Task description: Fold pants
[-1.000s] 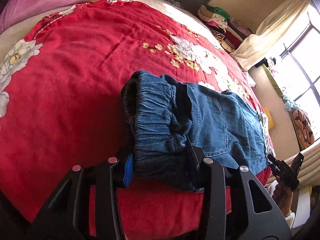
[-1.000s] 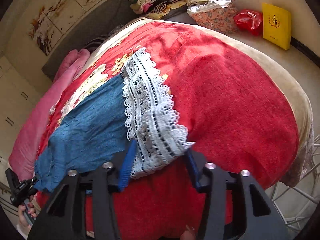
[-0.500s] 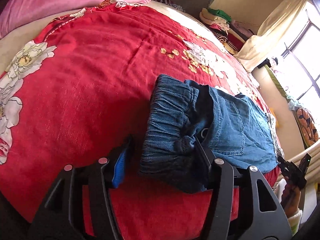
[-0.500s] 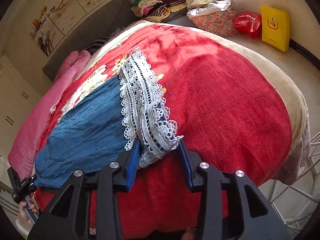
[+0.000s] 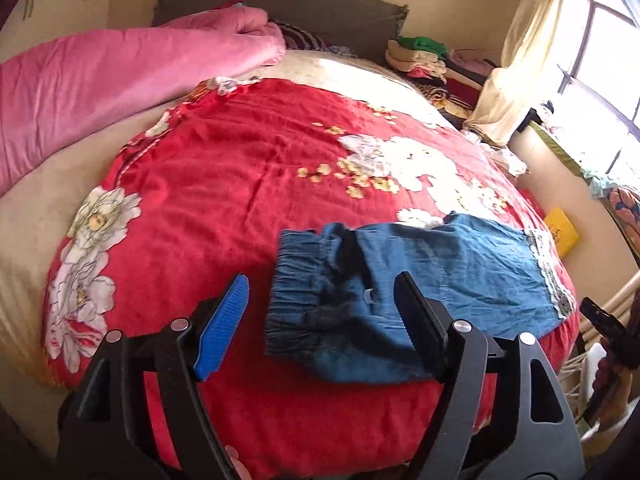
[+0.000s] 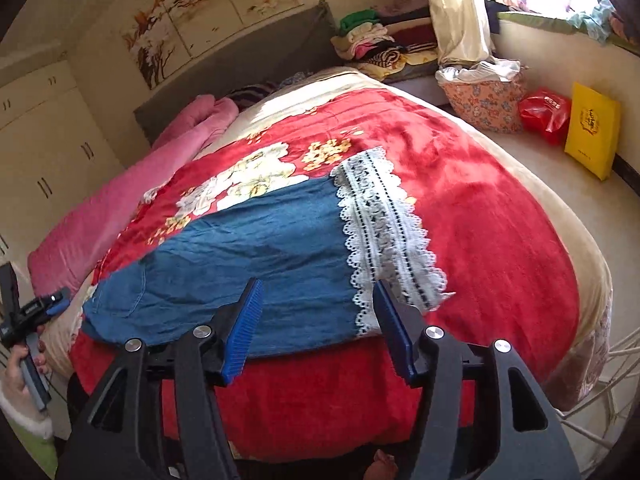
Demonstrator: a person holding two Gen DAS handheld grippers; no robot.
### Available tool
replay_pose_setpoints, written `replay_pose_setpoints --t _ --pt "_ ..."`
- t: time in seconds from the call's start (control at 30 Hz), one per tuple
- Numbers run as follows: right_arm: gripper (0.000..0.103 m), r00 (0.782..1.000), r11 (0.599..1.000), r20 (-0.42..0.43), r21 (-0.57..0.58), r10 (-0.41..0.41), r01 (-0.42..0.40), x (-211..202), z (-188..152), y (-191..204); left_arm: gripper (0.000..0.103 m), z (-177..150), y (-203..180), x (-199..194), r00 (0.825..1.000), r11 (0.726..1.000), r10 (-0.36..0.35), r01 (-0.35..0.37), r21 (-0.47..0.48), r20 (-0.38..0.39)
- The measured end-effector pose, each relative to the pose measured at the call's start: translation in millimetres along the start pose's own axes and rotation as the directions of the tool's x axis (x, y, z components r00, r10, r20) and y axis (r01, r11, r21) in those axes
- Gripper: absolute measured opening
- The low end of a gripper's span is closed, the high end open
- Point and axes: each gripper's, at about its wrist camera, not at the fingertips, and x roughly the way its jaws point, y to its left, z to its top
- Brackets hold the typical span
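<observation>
Bedroom. A bed with red floral blanket (image 5: 248, 168) lay ahead of the grippers; pink quilt (image 5: 100, 92) and grey headboard (image 5: 280, 4) stood beyond it. Cream cupboards (image 6: 44, 136) and painted wall panels (image 6: 208, 12) backed the room. A sunlit window (image 5: 600, 52), pale curtain (image 5: 520, 60), stacked clothes (image 6: 380, 44), floral basket (image 6: 484, 104) and yellow bag (image 6: 592, 132) stood at far right.

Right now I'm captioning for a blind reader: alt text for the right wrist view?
Blue denim pants with a white lace hem lie flat on a red floral blanket. The right tongs, opening, hover over the near edge, gripping nothing.
</observation>
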Motion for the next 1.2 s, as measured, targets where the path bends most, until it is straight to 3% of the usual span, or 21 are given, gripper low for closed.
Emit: replay_pose_setpoints --t 0.2,0.37,0.43,0.5,0.63,0.87,1.2 --pt "0.056 0.992 0.999 -0.128 0.029 0.018 -0.015 46.1 -11.4 9.9 0.074 3.7 -72.9 41.1 0.992 0.985 -0.105 0.113 0.132 -0.070" --pt "0.057 0.987 1.000 -0.163 0.020 0.002 0.001 60.8 -20.0 11.6 0.074 -21.1 -111.0 91.0 0.977 0.971 -0.078 0.119 0.206 -0.197" --pt "0.058 0.987 1.000 -0.163 0.024 0.007 -0.003 63.2 -22.1 9.9 0.075 -32.8 -109.5 105.7 0.975 0.969 -0.026 0.079 0.233 -0.222" --pt "0.058 0.987 1.000 -0.160 0.026 0.011 -0.007 66.0 -24.6 8.5 0.075 -40.9 -100.1 117.7 0.968 0.971 -0.021 0.079 0.226 -0.252" --pt "0.063 0.990 0.999 -0.140 0.032 0.033 -0.029 64.3 -26.0 6.5 0.076 -44.1 -93.7 122.6 0.967 0.970 -0.042 0.100 0.222 -0.251" --pt "0.063 0.998 0.994 -0.038 0.103 0.049 -0.045 19.7 -24.9 -7.5 0.087 -29.1 -107.5 99.6 0.968 0.967 -0.089 0.140 0.213 -0.233" --pt "0.071 0.998 0.980 0.008 0.190 -0.058 0.055 -11.6 -23.8 -40.8 0.093 14.2 -168.2 77.4 0.976 0.924 -0.141 0.191 0.330 -0.167"
